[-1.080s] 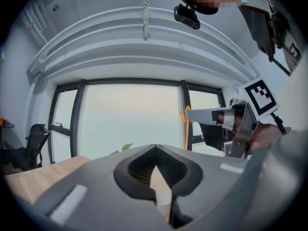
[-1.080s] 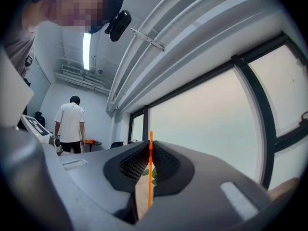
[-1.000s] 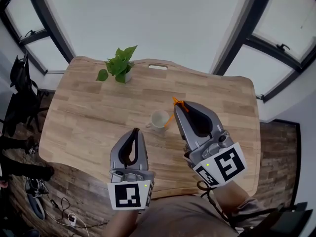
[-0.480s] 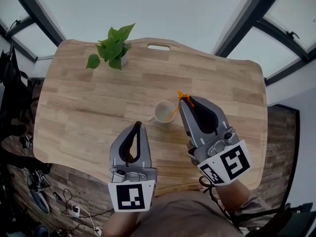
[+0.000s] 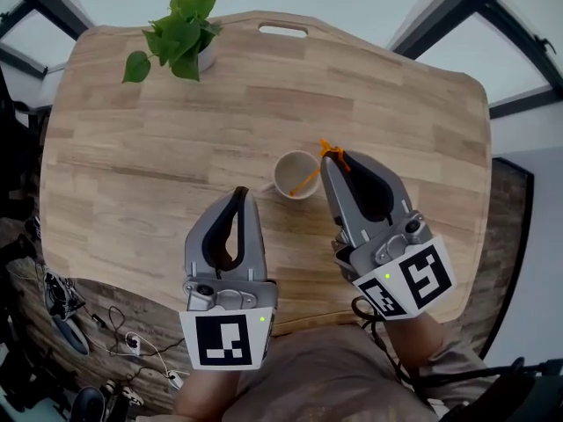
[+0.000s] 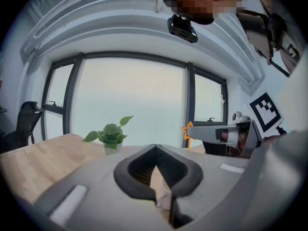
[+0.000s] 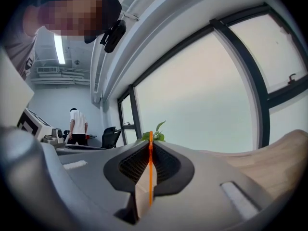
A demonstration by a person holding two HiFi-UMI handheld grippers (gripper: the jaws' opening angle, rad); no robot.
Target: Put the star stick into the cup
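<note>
Jaws pinched on star stick: right gripper | stick end in cup | left gripper jaws together, empty

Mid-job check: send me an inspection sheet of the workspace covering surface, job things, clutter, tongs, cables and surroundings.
Surface: light wooden table, with a handle slot at its far edge.
Job's things: white cup upright near the table's middle. The thin orange star stick slants, with its lower end in the cup's mouth and the star above the rim.
Clutter: small green potted plant at the far left, apart from the cup.
Tongs: right tongs shut on the stick near its star. Left tongs shut, empty, short of the cup.
Cables: power strip and cords on the floor by the table's near left edge.
Surroundings: dark-framed windows; dark wooden floor.
</note>
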